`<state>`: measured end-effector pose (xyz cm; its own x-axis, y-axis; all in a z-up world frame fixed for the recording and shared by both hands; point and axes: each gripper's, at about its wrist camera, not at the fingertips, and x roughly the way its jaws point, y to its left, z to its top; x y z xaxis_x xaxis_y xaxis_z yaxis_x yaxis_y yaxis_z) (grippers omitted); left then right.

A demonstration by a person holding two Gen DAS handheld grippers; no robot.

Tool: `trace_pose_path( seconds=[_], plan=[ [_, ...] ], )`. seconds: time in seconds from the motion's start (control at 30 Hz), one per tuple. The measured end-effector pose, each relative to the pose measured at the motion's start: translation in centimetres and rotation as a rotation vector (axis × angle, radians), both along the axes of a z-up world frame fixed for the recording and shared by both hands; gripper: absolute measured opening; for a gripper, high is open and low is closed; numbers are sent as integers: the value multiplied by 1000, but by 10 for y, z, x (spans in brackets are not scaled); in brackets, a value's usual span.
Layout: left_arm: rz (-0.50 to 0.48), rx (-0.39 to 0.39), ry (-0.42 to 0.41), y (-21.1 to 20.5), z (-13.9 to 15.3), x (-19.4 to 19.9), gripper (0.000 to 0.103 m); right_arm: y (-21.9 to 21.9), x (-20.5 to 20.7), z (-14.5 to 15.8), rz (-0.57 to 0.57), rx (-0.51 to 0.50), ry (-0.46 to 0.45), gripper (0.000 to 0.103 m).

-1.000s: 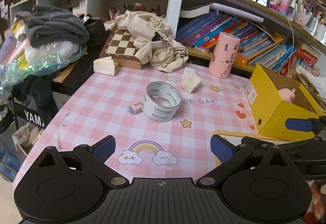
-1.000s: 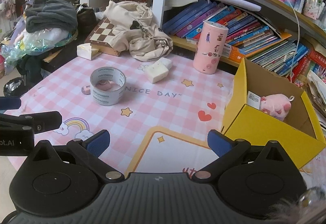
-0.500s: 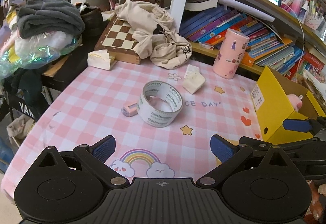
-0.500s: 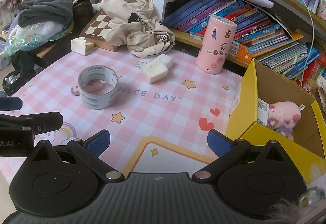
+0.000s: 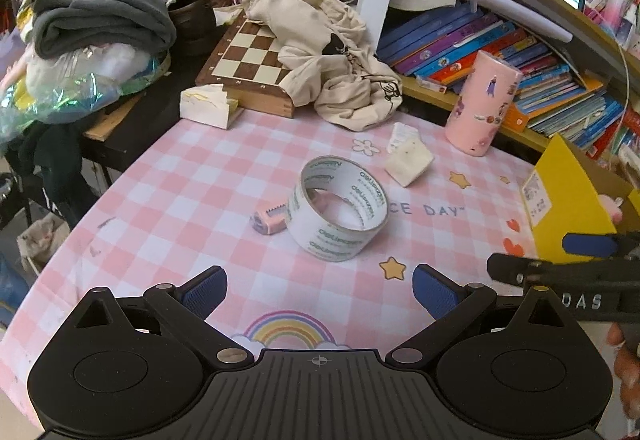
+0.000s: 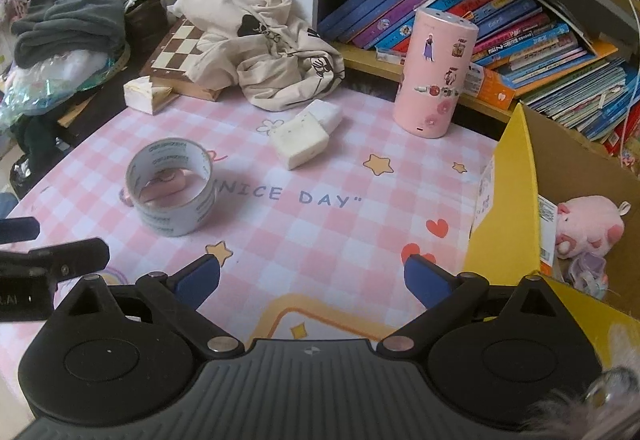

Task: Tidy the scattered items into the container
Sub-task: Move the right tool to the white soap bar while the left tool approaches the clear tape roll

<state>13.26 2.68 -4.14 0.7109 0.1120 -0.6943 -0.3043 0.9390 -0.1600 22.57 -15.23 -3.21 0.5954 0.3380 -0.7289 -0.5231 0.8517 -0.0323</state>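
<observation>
Since a second ago both grippers have come forward over the pink checked mat [image 5: 208, 175]: the tape roll [image 5: 340, 209] sits larger and lower in the left wrist view, and the yellow box [image 6: 504, 207] has swung in closer in the right wrist view.

The left gripper [image 5: 320, 290] hangs over the rainbow print at 6 o'clock of the mat, its jaws spread wide with nothing between them. The tape roll lies just ahead at 12 o'clock of it, on its side edge, flat on the mat. A small pink eraser [image 5: 270, 220] touches the roll at its 9 o'clock. The right gripper [image 6: 312, 278] is likewise wide apart and holds nothing; it hovers over the mat's yellow-bordered panel, with the box wall just beside its finger at 3 o'clock.

Inside the box a pink plush pig [image 6: 588, 226] rests against the wall.

Farther off, at 1 o'clock of the roll, a white block [image 5: 408, 157] lies on the mat, well apart from it. Beyond that, a pink cylinder with stickers [image 6: 436, 73] stands upright near the bookshelf edge. At the far edge, a cream cloth bag [image 5: 332, 59] is slumped over a chessboard [image 5: 244, 59].
</observation>
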Motion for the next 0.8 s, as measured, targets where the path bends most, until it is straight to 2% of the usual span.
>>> trace_pose_path(
  seconds=[0.17, 0.33, 0.8],
  plan=[
    [-14, 60, -6, -1, 0, 14, 100, 4, 18, -2, -1, 15, -2, 101],
    [-20, 61, 16, 2, -5, 30, 100, 9, 35, -4, -5, 33, 3, 101],
    [-85, 133, 44, -6, -18, 71, 99, 31, 76, -15, 17, 68, 9, 101]
  ],
)
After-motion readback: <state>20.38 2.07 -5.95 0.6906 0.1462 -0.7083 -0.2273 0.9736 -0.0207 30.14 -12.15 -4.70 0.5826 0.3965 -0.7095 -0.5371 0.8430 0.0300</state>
